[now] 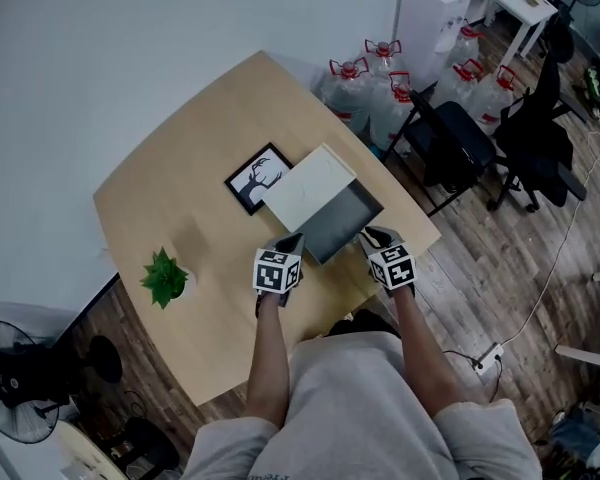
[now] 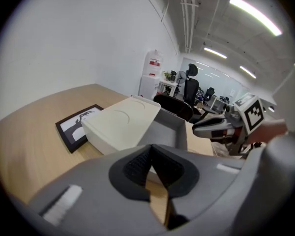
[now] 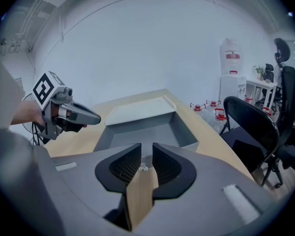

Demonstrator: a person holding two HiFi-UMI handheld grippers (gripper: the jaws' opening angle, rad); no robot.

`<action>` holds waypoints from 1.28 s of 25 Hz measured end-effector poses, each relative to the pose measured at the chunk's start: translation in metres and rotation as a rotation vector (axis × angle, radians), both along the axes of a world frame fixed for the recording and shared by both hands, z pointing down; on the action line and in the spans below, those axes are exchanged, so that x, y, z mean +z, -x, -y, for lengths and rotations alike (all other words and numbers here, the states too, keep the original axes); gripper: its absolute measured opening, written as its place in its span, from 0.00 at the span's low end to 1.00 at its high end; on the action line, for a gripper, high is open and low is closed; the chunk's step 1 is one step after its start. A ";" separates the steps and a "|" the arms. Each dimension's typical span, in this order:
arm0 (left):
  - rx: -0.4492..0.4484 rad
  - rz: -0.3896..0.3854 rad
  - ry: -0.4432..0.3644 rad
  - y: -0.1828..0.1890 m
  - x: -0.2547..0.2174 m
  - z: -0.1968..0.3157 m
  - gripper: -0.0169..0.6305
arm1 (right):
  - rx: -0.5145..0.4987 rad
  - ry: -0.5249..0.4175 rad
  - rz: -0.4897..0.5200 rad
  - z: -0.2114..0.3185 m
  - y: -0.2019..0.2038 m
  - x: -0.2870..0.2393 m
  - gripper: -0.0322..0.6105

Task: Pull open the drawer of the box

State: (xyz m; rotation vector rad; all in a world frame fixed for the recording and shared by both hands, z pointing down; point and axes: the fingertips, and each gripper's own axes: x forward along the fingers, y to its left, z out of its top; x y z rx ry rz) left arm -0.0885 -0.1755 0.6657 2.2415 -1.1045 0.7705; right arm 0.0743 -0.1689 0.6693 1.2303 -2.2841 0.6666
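Note:
A white box (image 1: 308, 186) lies on the wooden table (image 1: 180, 198), and its grey drawer (image 1: 342, 220) is pulled far out toward me. In the right gripper view the drawer (image 3: 140, 132) gapes in front of the box (image 3: 137, 111). My right gripper (image 3: 146, 156) has its jaws a narrow gap apart, with the small clear drawer knob (image 3: 144, 167) between them. In the head view this gripper (image 1: 372, 235) is at the drawer's front. My left gripper (image 1: 288, 245) hovers by the drawer's near left corner. It is shut (image 2: 151, 151) and holds nothing.
A black-framed picture (image 1: 259, 179) lies just left of the box. A small green plant (image 1: 165, 277) stands on the table's near left. Water bottles (image 1: 380, 93) and a black chair (image 1: 460, 143) stand beyond the table's right edge, and a fan (image 1: 15, 378) is on the floor at left.

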 end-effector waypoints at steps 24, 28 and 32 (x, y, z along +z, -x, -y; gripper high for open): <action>-0.141 -0.142 -0.153 -0.041 -0.063 -0.070 0.11 | 0.070 -0.084 0.127 -0.068 -0.016 -0.051 0.16; -0.149 -0.149 -0.170 -0.045 -0.061 -0.084 0.11 | 0.035 -0.076 0.138 -0.082 -0.013 -0.039 0.16; -0.139 -0.127 -0.164 -0.047 -0.054 -0.099 0.11 | 0.023 -0.086 0.137 -0.089 -0.015 -0.040 0.16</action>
